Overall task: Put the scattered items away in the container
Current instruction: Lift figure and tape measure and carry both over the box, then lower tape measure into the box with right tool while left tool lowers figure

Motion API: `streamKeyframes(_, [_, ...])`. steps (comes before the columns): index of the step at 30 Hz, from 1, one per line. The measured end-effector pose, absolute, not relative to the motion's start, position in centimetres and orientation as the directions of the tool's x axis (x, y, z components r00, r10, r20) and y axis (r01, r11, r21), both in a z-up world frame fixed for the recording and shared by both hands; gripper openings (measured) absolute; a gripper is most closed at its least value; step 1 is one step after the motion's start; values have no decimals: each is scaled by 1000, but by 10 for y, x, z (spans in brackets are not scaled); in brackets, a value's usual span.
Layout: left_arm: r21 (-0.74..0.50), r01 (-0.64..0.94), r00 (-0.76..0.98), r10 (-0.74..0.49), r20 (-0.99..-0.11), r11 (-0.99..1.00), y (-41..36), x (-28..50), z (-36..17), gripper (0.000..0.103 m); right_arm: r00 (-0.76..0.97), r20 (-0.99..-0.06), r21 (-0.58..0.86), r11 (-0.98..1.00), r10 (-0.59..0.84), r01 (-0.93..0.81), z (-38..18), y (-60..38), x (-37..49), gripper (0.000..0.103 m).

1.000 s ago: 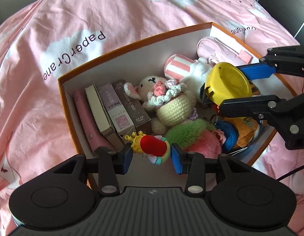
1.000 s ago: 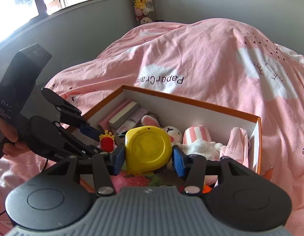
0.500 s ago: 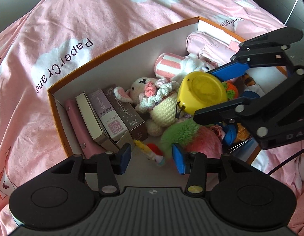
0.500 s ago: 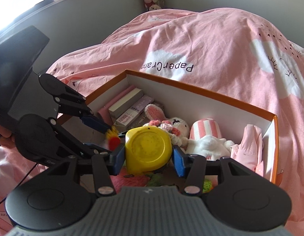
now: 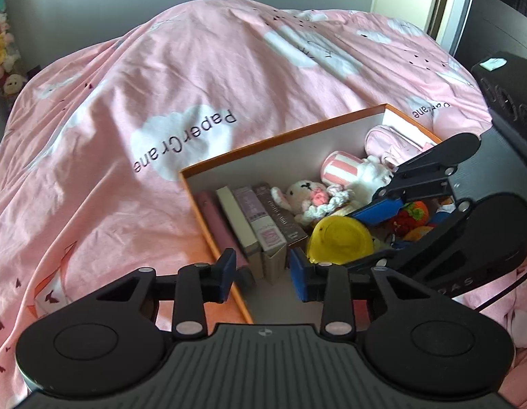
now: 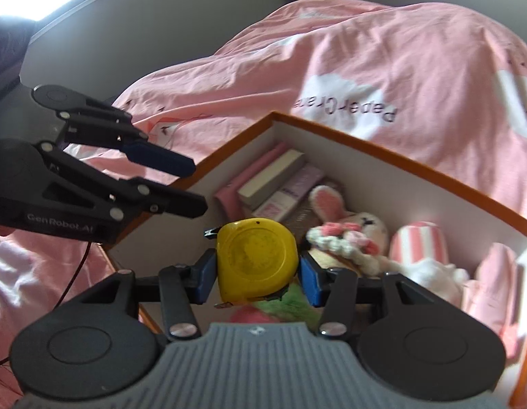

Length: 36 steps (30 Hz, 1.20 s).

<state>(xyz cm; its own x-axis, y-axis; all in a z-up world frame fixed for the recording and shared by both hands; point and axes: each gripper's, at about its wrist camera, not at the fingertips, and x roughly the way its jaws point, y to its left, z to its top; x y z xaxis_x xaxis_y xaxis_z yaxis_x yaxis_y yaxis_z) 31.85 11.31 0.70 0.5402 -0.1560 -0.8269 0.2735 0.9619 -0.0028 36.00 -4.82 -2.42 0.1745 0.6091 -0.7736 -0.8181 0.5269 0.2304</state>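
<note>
We have just let go of the little red toy, so our left gripper [image 5: 263, 272] is empty with jaws closing, while our right gripper [image 6: 258, 277] squeezes the yellow tape measure [image 6: 258, 260] over the box [image 6: 416, 170] at six o'clock.

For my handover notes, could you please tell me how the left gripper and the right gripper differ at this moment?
The right gripper is clamped on a yellow tape measure; the left gripper holds nothing, its jaws closing on air. The right gripper hangs over the box's toys; the left gripper sits above the box's near left wall, by the upright books. Both have blue pads and point down toward the box.
</note>
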Motion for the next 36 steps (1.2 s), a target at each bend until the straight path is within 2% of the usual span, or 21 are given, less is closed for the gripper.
streamKeyframes(10, [-71, 223, 511, -179, -841, 972, 132, 312, -10, 34, 67, -852, 233, 491, 519, -839, -50, 0, 365, 54])
streamKeyframes(18, [-106, 199, 516, -196, -834, 974, 137, 310, -14, 33, -54, -921, 265, 520, 385, -812, -72, 24, 375, 54])
streamKeyframes(32, [-105, 193, 517, -192, -834, 976, 132, 304, -15, 33, -80, -932, 271, 532, 354, -802, -77, 24, 373, 55])
streamKeyframes(36, [-116, 182, 519, -196, -832, 976, 134, 304, -14, 33, -71, -930, 272, 543, 361, -795, -75, 21, 374, 62])
